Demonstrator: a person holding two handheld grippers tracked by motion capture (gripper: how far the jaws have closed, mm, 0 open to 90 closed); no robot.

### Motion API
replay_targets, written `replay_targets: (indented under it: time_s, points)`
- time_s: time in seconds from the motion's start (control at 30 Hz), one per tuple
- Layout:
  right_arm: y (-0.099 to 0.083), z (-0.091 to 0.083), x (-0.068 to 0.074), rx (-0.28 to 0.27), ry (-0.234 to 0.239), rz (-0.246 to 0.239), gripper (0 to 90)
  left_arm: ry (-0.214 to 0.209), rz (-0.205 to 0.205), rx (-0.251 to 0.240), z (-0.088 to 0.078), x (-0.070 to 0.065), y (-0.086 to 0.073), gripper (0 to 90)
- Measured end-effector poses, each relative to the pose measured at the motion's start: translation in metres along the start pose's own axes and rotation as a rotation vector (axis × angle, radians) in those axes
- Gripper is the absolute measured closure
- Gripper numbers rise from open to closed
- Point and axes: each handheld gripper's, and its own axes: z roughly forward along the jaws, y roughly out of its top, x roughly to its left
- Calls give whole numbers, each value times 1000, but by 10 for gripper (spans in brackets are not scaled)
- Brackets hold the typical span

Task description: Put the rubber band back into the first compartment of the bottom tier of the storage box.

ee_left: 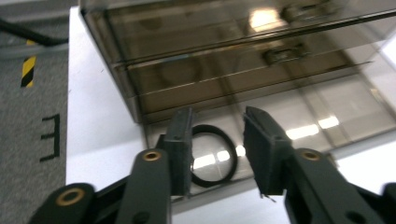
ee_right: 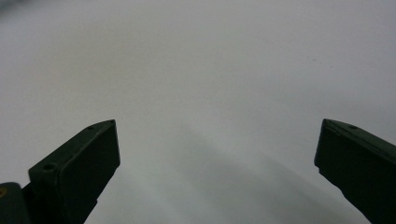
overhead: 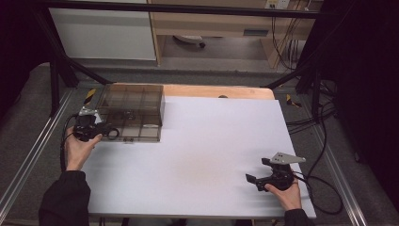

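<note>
- A white sheet [overhead: 202,160] covers the table, with a strip of bare wood [overhead: 221,91] showing along the far edge; grey carpet surrounds the black frame legs, and yellow-and-black hazard tape [overhead: 89,95] marks the floor at the far left.
- Behind the table stand a white panel and a light wooden desk, and cables [overhead: 320,117] trail down the right side.
- At the far-left corner sits a smoky, see-through plastic organiser box [overhead: 131,113], boxy and divided into compartments.
- The left gripper [overhead: 106,131], held in a dark-sleeved person's left hand [overhead: 80,148], is at the box's near-left corner.
- The left gripper view brings out what the high view blurs: a thin black ring [ee_left: 215,156] lies flat in a near compartment of the organiser box [ee_left: 233,56], seen through glossy walls that throw back ceiling lights; the left gripper [ee_left: 217,149] has its jaws parted, one on each side of the ring, and I cannot tell whether they touch it.
- That view also shows small latches on the box's stacked tiers.
- At the near right, the right gripper [overhead: 256,181], topped by a grey three-cornered plate, rests in the right hand [overhead: 287,193] well apart from the box.
- In the right gripper view its matte black jaws are spread wide over plain white sheet [ee_right: 210,70].
</note>
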Motion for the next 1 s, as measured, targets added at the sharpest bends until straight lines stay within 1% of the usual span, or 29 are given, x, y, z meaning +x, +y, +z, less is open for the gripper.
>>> replay_targets:
  time_s: [0.07, 0.1, 0.13, 0.2, 0.27, 0.3, 0.4, 0.6, 0.7, 0.8, 0.9, 1.0]
  points:
    - [0, 0, 0, 0, 1, 2, 8, -8, 18, -18, -6, -3, 0, 582]
    - [0, 0, 0, 1, 1, 1, 8, -18, 22, -26, -8, -4, 0, 560]
    - [0, 0, 0, 0, 1, 2, 8, -33, 15, -34, -10, -6, -1, 533]
    - [0, 0, 0, -1, 2, 0, 7, -41, 35, -33, -14, -8, -3, 488]
    - [0, 0, 0, -1, 3, 3, 8, -52, 53, -40, -17, -11, -6, 461]
    - [0, 0, 0, -2, 2, 3, 7, -57, 53, -47, -18, -12, -8, 444]
    - [0, 0, 0, -1, 3, 5, 8, -86, 64, -74, -22, -15, -14, 396]
    - [0, 0, 0, -1, 5, 3, 8, -132, 80, -90, -28, -19, -26, 315]
    - [0, 0, 0, -1, 5, 3, 8, -155, 92, -103, -31, -23, -32, 279]
    - [0, 0, 0, -1, 6, 6, 8, -167, 111, -108, -32, -29, -38, 226]
    - [0, 0, 0, -1, 7, 6, 8, -184, 117, -118, -34, -34, -44, 171]
    - [0, 0, 0, -1, 9, 6, 8, -206, 128, -130, -36, -39, -52, 142]
